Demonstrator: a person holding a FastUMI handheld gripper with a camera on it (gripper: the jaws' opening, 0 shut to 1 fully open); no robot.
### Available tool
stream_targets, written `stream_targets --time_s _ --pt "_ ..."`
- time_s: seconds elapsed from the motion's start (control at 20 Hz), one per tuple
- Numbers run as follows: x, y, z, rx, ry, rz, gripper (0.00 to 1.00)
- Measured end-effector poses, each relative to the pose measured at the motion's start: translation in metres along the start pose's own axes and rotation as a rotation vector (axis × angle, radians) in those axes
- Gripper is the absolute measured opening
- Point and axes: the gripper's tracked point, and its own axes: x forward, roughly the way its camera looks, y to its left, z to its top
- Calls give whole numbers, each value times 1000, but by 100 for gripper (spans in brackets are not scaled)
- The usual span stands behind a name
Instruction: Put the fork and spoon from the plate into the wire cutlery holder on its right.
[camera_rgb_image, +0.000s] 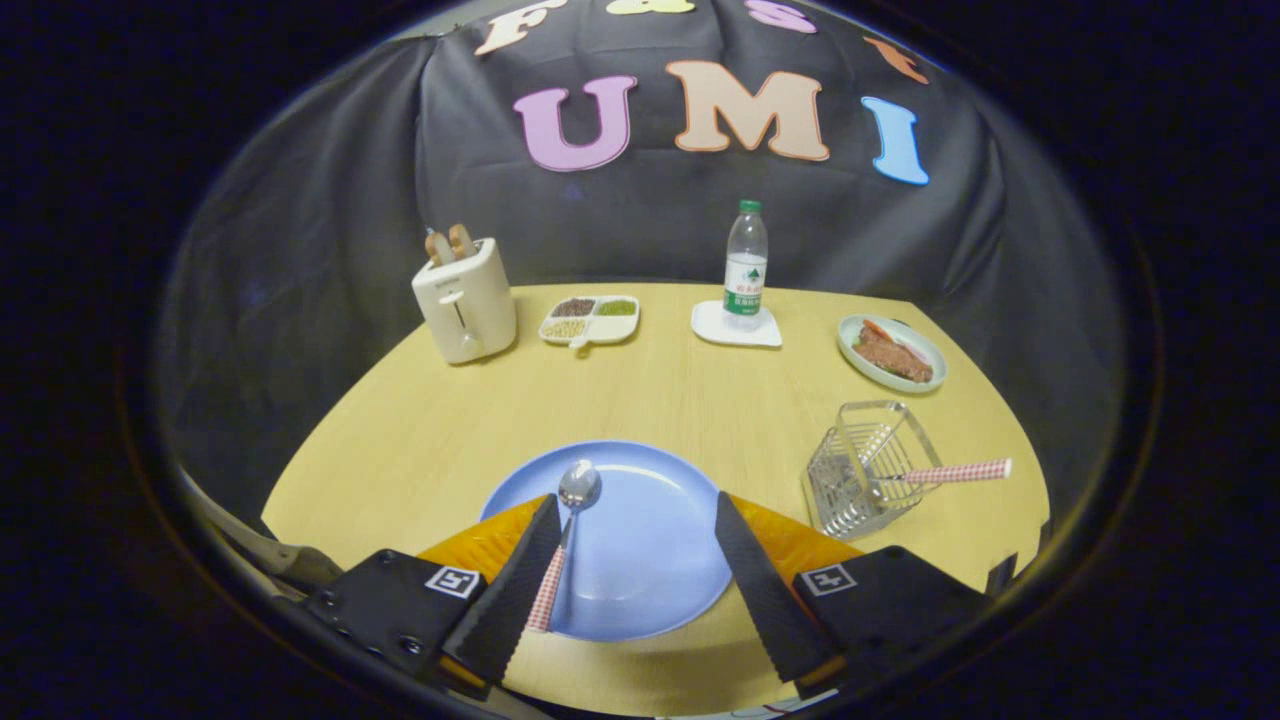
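Spoon (568, 530) lies on plate (625, 545), lower centre, beside the wide-open, empty gripper (640, 560); off-centre closing risks nudging it away from holder (862, 468).

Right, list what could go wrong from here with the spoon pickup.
The gripper is open over the blue plate, but the spoon lies beside the left jaw, not centred, so closing may just push it. The wire cutlery holder already holds a checked-handled utensil leaning outward, which the spoon might knock.

Spoon (566, 535) on plate (640, 570) between spread gripper (637, 520) fingers, cutlery holder (862, 470) right of plate, toaster (465, 300) behind
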Motion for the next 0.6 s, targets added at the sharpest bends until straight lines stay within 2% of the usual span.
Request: stream_targets --time_s 0.35,0.6 --pt "12 23 -39 30 77 15 98" --pt "20 44 -59 -12 137 33 97"
